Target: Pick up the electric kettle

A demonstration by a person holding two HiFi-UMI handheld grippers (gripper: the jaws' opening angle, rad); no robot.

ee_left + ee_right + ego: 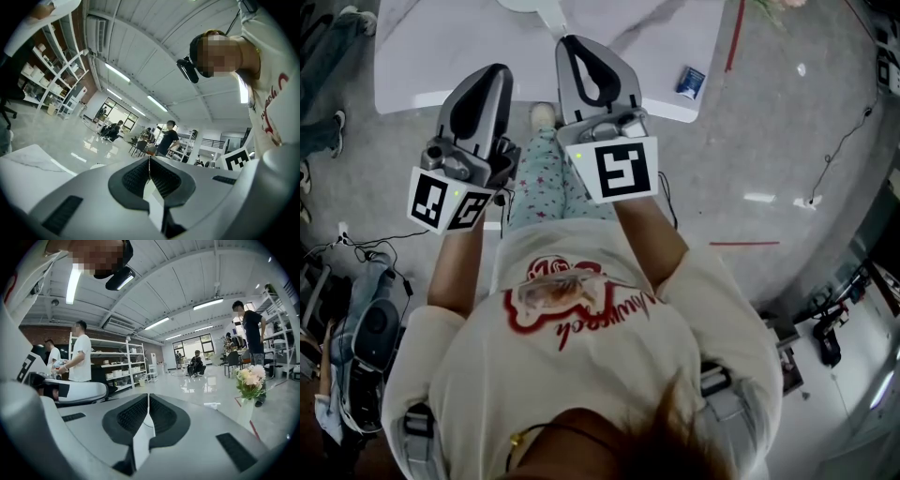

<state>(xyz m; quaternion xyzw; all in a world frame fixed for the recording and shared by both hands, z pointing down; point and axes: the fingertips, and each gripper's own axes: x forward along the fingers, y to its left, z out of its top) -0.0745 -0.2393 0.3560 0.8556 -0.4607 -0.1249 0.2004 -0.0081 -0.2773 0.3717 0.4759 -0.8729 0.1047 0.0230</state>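
Pointing level, closed hand-held grippers [497, 70] [574, 42]

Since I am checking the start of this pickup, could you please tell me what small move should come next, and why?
Probably raise the head camera to find the kettle first: no view shows one. The left gripper and right gripper both have jaws together and empty, at the edge of the white table, where a small blue box lies.
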